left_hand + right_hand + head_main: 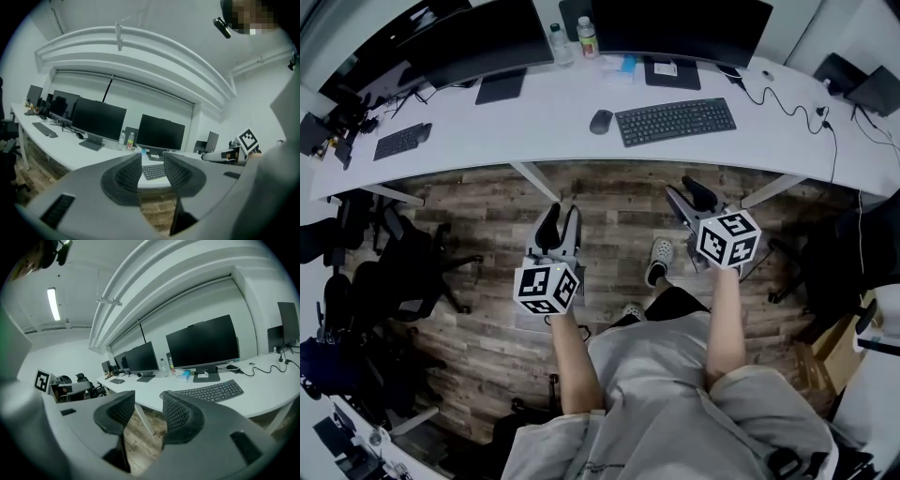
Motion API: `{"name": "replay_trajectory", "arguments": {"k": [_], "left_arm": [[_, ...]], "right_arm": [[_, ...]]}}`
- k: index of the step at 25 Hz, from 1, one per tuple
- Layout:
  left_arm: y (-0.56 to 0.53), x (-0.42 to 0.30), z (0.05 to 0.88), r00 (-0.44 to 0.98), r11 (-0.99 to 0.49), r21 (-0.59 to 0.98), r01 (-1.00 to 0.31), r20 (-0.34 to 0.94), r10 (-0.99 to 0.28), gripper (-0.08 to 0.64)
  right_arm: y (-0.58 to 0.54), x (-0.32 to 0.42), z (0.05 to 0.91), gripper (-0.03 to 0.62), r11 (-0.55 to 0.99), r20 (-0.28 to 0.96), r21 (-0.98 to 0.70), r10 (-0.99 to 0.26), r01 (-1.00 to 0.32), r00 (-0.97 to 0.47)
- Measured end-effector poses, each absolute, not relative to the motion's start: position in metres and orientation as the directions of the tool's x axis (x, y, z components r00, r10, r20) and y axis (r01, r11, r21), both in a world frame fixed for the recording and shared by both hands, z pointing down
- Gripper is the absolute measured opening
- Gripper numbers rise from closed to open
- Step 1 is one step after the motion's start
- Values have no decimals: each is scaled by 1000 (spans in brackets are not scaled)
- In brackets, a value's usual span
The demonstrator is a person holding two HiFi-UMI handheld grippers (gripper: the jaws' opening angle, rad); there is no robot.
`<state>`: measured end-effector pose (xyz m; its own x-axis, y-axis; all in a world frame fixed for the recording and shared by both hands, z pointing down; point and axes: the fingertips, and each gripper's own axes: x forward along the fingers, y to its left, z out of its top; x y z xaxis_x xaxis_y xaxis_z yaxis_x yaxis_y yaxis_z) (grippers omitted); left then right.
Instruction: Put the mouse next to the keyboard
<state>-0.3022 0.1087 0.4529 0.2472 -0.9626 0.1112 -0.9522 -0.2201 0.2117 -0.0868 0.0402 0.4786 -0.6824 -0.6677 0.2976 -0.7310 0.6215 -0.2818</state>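
A dark mouse [600, 121] lies on the white desk [534, 112], just left of a black keyboard [675, 120]. Both of my grippers hang over the wooden floor in front of the desk, short of its edge. The left gripper [560, 223] is open with nothing in it and stands below the mouse in the head view. Open and empty too, the right gripper [689, 195] is below the keyboard. Through the left gripper [153, 161] I see the keyboard [151, 172] on the desk. The right gripper view shows the keyboard [211, 392] beyond that gripper [149, 408].
Two monitors [680, 23], two bottles [586, 36] and a small box stand at the back of the desk. A second keyboard [401, 141] lies far left. Cables [787, 103] trail on the right. Office chairs [403, 272] stand at the left, white desk legs [534, 180] ahead.
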Motion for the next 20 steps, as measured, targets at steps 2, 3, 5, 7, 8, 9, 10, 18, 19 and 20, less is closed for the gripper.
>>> {"name": "replay_trajectory", "arguments": {"k": [2,3,5,7,8,9,10,18,19,20], "left_arm": [[89,-299,451,261,-235,190,-953,123,-958,155],[79,-298,448,263,-238,182,-954,126,-957,155],[58,-298,443,260,-237,173,-956,127,-957,155],[38,-299,440,249,-226,172,-959,128,-960,155],[28,-298,438,243,-220,172,-960,129,-961,155],[17,-297,438,238,-214,172,-962,132,-962,155],[6,-295,437,234,-210,171,-963,136,-963,155],[-74,-272,458,239,-203,192,-960,186,-953,155],[-83,-268,464,237,-199,193,-961,201,-950,155],[-91,-263,469,236,-196,192,-962,216,-947,155]], "right_arm": [[19,-86,478,193,614,298,-287,-672,-735,-678],[8,-86,477,193,612,299,-288,-673,-736,-677],[-13,-87,476,193,616,302,-289,-668,-733,-680],[-35,-89,473,193,625,303,-289,-659,-725,-688],[-46,-91,471,193,630,303,-289,-654,-721,-693],[-57,-91,468,193,635,302,-289,-650,-716,-698],[-69,-92,467,193,638,301,-289,-647,-713,-701],[-138,-79,482,196,645,339,-311,-611,-698,-715],[-145,-77,484,196,644,342,-317,-607,-696,-718],[-152,-74,487,196,644,345,-323,-603,-694,-720]]}}
